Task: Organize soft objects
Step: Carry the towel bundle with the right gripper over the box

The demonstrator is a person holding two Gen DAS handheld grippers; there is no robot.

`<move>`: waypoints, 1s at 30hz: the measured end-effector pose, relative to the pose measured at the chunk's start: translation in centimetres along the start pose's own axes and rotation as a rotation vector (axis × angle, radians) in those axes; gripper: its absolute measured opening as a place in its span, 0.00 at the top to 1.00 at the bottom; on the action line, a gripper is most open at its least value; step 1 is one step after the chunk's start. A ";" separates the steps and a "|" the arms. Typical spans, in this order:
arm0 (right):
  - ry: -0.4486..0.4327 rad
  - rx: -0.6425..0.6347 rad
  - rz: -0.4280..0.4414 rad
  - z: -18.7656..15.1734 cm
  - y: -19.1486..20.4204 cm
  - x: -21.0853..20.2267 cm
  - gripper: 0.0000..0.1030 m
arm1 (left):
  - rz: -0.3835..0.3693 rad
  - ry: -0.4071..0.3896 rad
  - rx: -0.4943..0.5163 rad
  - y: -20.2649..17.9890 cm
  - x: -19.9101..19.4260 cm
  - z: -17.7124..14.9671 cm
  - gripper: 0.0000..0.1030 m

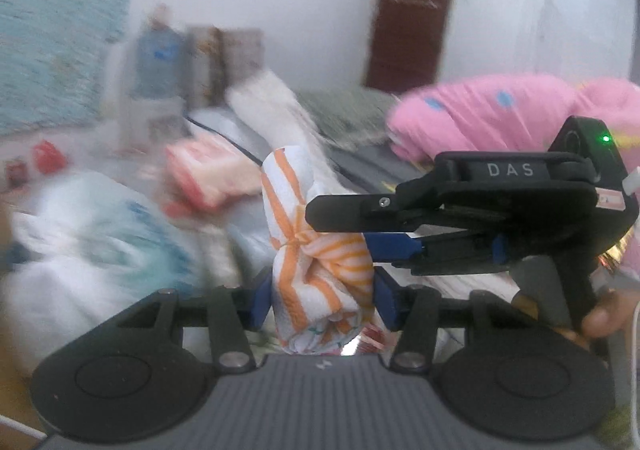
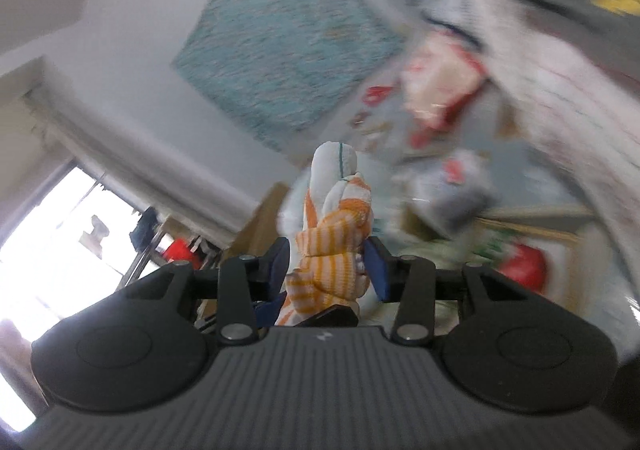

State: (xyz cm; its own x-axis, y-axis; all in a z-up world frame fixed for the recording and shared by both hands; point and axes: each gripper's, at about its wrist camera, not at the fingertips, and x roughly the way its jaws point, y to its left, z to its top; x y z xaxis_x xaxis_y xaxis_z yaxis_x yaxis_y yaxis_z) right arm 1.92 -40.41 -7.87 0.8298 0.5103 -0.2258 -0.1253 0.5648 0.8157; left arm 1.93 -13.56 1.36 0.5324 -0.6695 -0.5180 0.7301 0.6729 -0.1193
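Striped cloth between both grippers' pads

Counts: one orange-and-white striped cloth bundle, tied at the middle. Two tongs on it: left tongs clamped on its lower end, right tongs closed on it from the side. One pink spotted cushion. One white plastic bag with blue print. One red-and-white packet. One brown door. One teal wall hanging. Background blurred, smaller items not countable.
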 end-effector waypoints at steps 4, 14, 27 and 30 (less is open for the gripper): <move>0.104 -0.095 0.106 1.2 5.1 4.7 0.59 | 0.150 -0.075 -0.044 3.1 -4.9 0.4 0.49; 0.562 -0.197 0.317 -2.2 20.1 24.8 0.58 | 0.567 -0.050 -0.225 14.9 -15.9 -1.1 0.48; 0.979 -0.062 0.169 -12.9 23.6 41.1 0.57 | 0.667 0.197 -0.469 26.9 -18.2 -4.8 0.47; 1.025 -0.027 0.143 -14.5 22.9 42.8 0.57 | 0.684 0.242 -0.463 27.1 -18.4 -5.5 0.44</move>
State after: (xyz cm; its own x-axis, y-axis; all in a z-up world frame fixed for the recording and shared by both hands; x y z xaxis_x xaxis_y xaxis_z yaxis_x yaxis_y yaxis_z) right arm 26.71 3.76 -6.62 -0.0534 0.8740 -0.4829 -0.2089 0.4631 0.8613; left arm 9.55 18.71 2.98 0.6473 -0.0196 -0.7620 0.0055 0.9998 -0.0210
